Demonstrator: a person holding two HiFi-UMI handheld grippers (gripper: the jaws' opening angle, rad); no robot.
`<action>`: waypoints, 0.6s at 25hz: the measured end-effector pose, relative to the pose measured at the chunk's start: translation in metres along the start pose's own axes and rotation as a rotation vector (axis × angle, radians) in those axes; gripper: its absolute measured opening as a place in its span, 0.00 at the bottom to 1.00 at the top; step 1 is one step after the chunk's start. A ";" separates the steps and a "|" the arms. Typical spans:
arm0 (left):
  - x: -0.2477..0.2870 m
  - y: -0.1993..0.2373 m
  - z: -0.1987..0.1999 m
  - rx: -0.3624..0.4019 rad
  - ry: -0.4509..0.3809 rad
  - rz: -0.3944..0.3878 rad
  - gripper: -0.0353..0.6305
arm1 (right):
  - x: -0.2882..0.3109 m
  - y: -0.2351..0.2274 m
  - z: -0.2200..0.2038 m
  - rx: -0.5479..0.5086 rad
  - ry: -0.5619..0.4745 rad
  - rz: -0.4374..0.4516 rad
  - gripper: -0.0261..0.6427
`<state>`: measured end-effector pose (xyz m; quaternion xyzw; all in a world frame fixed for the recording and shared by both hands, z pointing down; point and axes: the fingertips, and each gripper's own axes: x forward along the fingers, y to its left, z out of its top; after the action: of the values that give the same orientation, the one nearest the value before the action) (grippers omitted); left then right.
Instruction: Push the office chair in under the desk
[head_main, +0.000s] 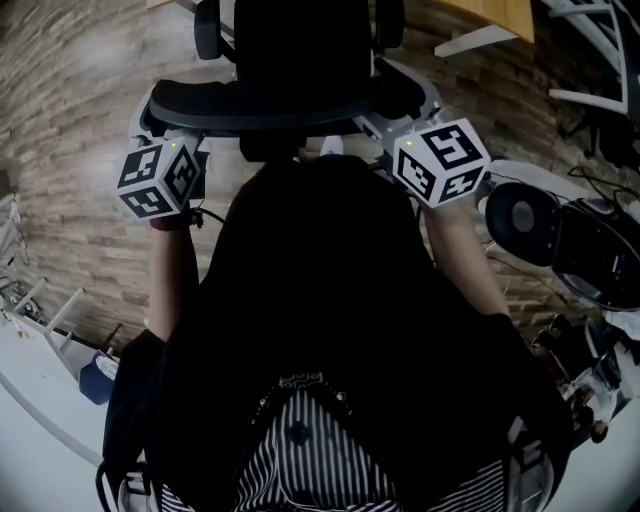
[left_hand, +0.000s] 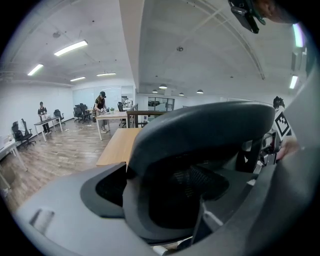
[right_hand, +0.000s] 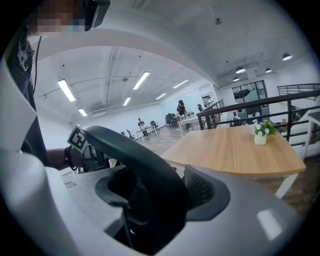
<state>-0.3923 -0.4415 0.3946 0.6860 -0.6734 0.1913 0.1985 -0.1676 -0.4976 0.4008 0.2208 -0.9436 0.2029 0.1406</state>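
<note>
A black office chair stands in front of me on the wood floor, its curved backrest rim nearest. My left gripper sits on the rim's left end and my right gripper on its right end. In the left gripper view the backrest rim fills the space between the grey jaws, against the dark pads. The right gripper view shows the same rim wedged between its pads. The wooden desk lies just beyond the chair, with its corner at the top of the head view.
A small potted plant stands on the desk. To my right are a black round chair base and white table legs. A white table edge is at my lower left. People work at far desks.
</note>
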 end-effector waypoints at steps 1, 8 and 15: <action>0.007 0.003 0.003 0.002 0.005 -0.006 0.63 | 0.005 -0.004 0.001 0.008 0.005 -0.005 0.49; 0.041 0.033 0.037 0.013 -0.012 -0.032 0.63 | 0.040 -0.022 0.033 0.035 0.007 -0.012 0.49; 0.060 0.072 0.074 0.040 -0.032 -0.086 0.63 | 0.074 -0.024 0.071 0.059 0.003 -0.065 0.49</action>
<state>-0.4639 -0.5328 0.3649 0.7209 -0.6426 0.1849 0.1821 -0.2326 -0.5753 0.3720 0.2548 -0.9294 0.2262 0.1420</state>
